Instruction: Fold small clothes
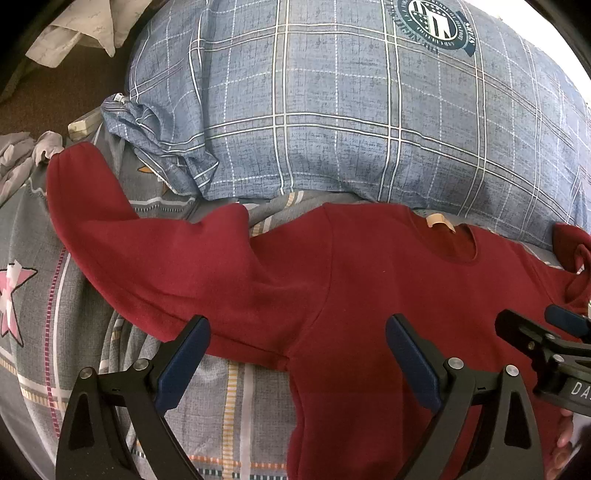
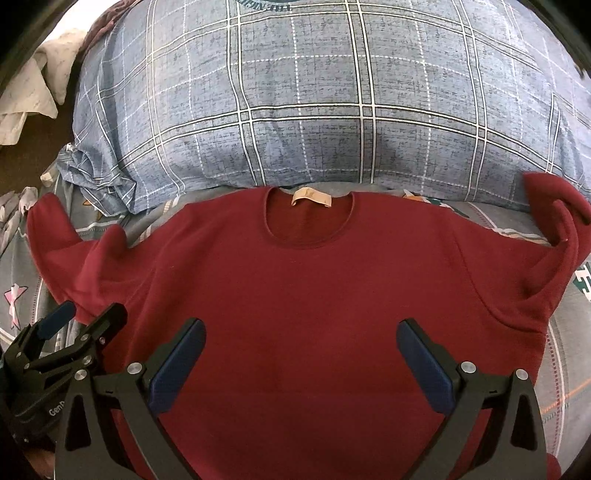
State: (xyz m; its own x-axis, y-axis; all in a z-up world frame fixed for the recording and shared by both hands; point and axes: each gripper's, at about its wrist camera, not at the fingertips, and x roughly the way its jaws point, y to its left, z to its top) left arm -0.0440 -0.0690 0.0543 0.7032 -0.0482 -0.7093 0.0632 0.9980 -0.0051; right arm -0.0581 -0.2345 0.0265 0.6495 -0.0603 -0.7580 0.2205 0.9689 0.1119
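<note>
Left wrist view: the left gripper [image 1: 297,332] hangs with its blue-padded fingers [image 1: 183,363] spread wide and nothing between them, over the armpit seam of a dark red sweater [image 1: 369,295]. The sweater lies flat, front up, on a grey patterned bedsheet [image 1: 33,229]. Its one sleeve [image 1: 110,225] runs out toward ten o'clock, with a raised crease partway along it. The neckline, with a tan label [image 1: 439,221], sits toward one o'clock. Beyond it lies a blue plaid pillow [image 1: 332,110], its lower edge just beside the collar. A pale crumpled cloth [image 1: 77,33] lies at eleven o'clock. At three o'clock the right gripper [image 1: 535,328] enters, seemingly parted, though only its tips show.

Right wrist view: the right gripper [image 2: 301,350] is likewise wide apart and empty, hovering over the middle of the sweater's [image 2: 314,277] chest. The collar and label [image 2: 312,197] lie at twelve o'clock, touching the pillow's [image 2: 295,92] near edge. The other sleeve [image 2: 554,236] bends upward at two o'clock, its cuff curled over. The left gripper [image 2: 86,317] shows at eight o'clock, fingers apart, above the sweater's edge.
</note>
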